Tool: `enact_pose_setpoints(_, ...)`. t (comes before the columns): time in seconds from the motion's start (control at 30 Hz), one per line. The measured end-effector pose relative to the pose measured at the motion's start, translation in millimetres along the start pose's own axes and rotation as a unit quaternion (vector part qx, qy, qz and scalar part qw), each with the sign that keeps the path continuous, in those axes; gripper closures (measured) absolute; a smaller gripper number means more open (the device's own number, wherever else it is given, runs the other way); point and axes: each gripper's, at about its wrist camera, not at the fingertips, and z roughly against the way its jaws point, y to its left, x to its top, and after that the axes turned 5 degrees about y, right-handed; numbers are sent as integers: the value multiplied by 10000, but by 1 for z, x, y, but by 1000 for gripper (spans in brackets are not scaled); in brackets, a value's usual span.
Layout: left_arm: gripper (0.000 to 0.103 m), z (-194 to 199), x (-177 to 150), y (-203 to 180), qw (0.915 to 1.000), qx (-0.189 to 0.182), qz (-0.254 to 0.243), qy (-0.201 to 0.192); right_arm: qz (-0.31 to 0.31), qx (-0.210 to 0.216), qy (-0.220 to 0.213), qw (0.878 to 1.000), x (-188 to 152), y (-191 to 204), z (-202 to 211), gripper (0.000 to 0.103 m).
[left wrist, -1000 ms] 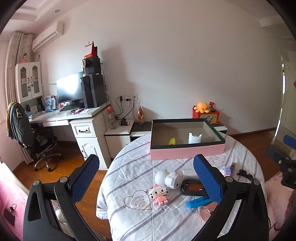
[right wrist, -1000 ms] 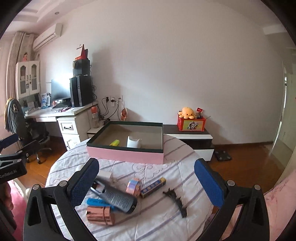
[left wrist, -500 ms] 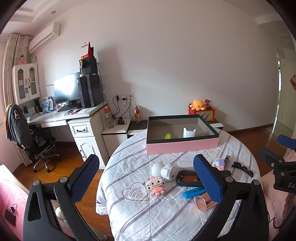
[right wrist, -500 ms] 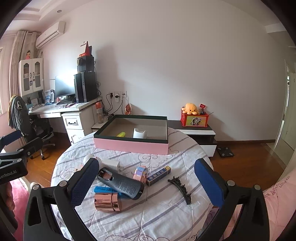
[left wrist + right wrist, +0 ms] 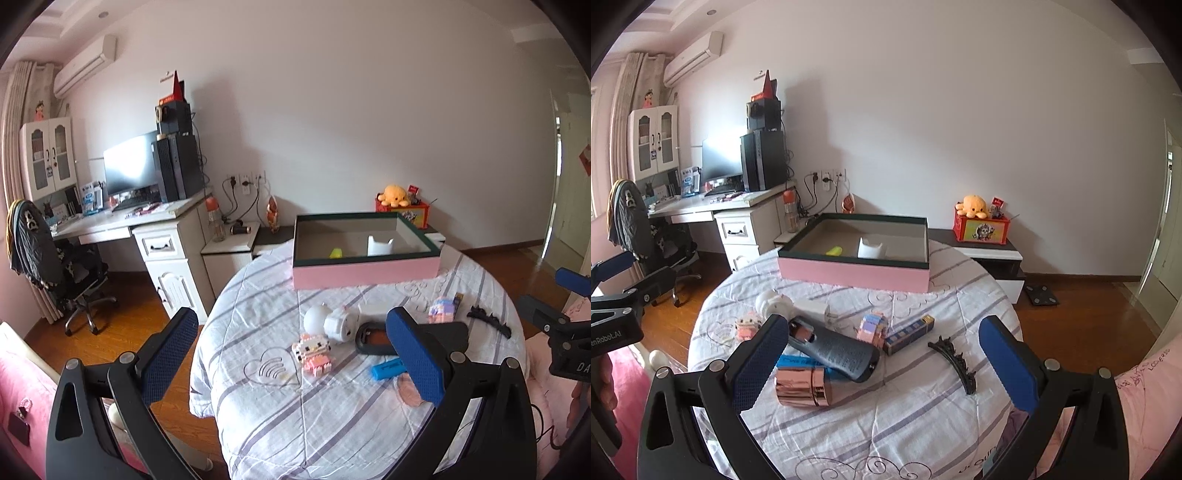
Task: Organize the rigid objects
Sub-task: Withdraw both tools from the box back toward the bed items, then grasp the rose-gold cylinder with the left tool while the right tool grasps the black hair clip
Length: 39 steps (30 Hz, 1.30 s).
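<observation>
A pink box with a dark rim (image 5: 365, 273) (image 5: 853, 273) stands at the far side of the round table (image 5: 905, 406); inside lie a yellow piece (image 5: 834, 251) and a white holder (image 5: 870, 248). Loose on the cloth are a pink block cat (image 5: 312, 349), a white round toy (image 5: 332, 323), a dark grey device (image 5: 834, 350), a blue bar (image 5: 388, 368), a rose-gold cylinder (image 5: 803, 386), a small pastel block figure (image 5: 873, 326), a blue-and-gold stick (image 5: 910, 330) and a black hair clip (image 5: 955, 358). My left gripper (image 5: 291, 354) and my right gripper (image 5: 882, 362) are open, empty, held above the table's near side.
A white desk with monitor and computer tower (image 5: 155, 221) and an office chair (image 5: 48, 258) stand at the left. A low cabinet with a red box and an orange plush (image 5: 979, 221) is behind the table. Pink bedding (image 5: 1145, 387) lies at the right. The floor is wood.
Both grippers have pulled back and up from the table, so more of the tabletop and objects show. Both stay open and empty.
</observation>
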Motion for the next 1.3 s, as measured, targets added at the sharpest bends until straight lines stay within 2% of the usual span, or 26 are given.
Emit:
enact_pose_setpoints(0.23, 0, -20, -16, -16, 9993, -208, 15, 323, -99, -44, 263, 9996, -13, -12, -18, 0)
enact_pose_setpoints(0.47, 0, -39, -35, -63, 9937, -800, 197, 759, -307, -84, 512, 9982, -29, -37, -36, 0)
enact_pose_setpoints(0.6, 0, -55, -43, -87, 9925, -680, 59, 1011, -408, -86, 621, 9972, -38, -51, -44, 0)
enact_pose_setpoints(0.77, 0, -69, -52, -110, 9886, -762, 106, 1297, -538, -46, 723, 9959, -45, -67, -53, 0)
enact_pose_setpoints(0.9, 0, -85, -60, -127, 9858, -658, -147, 1540, -581, 16, 783, 9952, -49, -74, -59, 0)
enact_pose_setpoints(1.07, 0, -95, -63, -134, 9851, -662, -247, 1566, -621, 60, 856, 9944, -52, -81, -64, 0)
enact_pose_setpoints(1.1, 2, -97, -63, -134, 9849, -678, -278, 1570, -636, 69, 870, 9942, -52, -82, -65, 0)
enact_pose_setpoints(1.17, 15, -99, -63, -133, 9847, -707, -320, 1558, -653, 62, 882, 9939, -52, -84, -66, 0)
enact_pose_setpoints(1.23, 34, -104, -63, -129, 9821, -873, -312, 1641, -660, 71, 896, 9938, -53, -84, -67, 0)
enact_pose_setpoints(1.3, 41, -106, -64, -128, 9805, -958, -300, 1688, -649, 84, 909, 9937, -53, -82, -68, 0)
